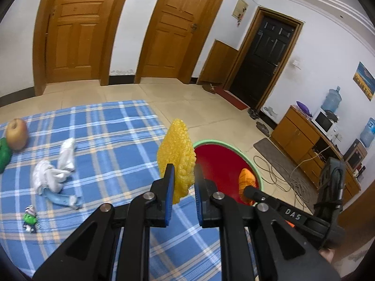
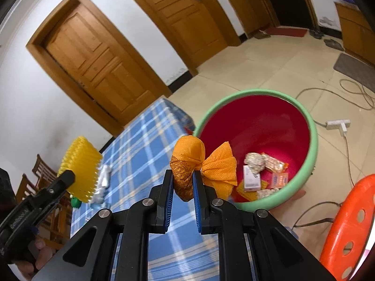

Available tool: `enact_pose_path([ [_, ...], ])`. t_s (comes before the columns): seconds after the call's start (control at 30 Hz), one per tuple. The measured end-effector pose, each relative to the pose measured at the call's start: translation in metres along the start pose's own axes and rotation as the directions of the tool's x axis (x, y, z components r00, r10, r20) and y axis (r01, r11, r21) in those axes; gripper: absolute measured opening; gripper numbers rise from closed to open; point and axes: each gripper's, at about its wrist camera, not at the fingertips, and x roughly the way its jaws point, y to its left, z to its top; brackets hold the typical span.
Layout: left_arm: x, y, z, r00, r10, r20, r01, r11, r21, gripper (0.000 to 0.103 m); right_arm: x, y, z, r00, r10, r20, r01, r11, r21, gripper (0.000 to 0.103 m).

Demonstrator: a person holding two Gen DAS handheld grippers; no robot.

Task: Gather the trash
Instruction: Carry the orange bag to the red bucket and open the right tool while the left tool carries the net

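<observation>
Orange netting (image 2: 187, 164) is pinched in my right gripper (image 2: 183, 182), jaws narrowed on its bunched middle, short of the bin (image 2: 314, 145) at 2 o'clock. My left gripper (image 1: 183, 175) clamps yellow foam (image 1: 175, 154), with the bin rim (image 1: 204, 142) at 1 o'clock. I judge both loads are mid-carry; next I must reach over the rim and spread the jaws.

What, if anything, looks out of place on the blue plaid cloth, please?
A crumpled white cloth lies bunched mid-cloth, with a blue-white item partly under it and a small green toy figure nearby; these look strewn, not arranged.
</observation>
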Motion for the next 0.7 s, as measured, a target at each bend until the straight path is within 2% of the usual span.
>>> enact_pose_path([
  [0.5,0.049,-0.035,-0.003,0.995,-0.06,-0.082,0.066,0.995,0.07,0.015,0.027,-0.051,0.005,0.997,-0.065,-0.044,0.069,0.995,0.075,0.019],
  [0.7,0.061,-0.039,-0.005,0.992,-0.073,-0.106,0.081,0.994,0.069,0.015,0.028,-0.059,0.008,0.995,-0.092,-0.043,0.095,0.991,0.094,0.026],
])
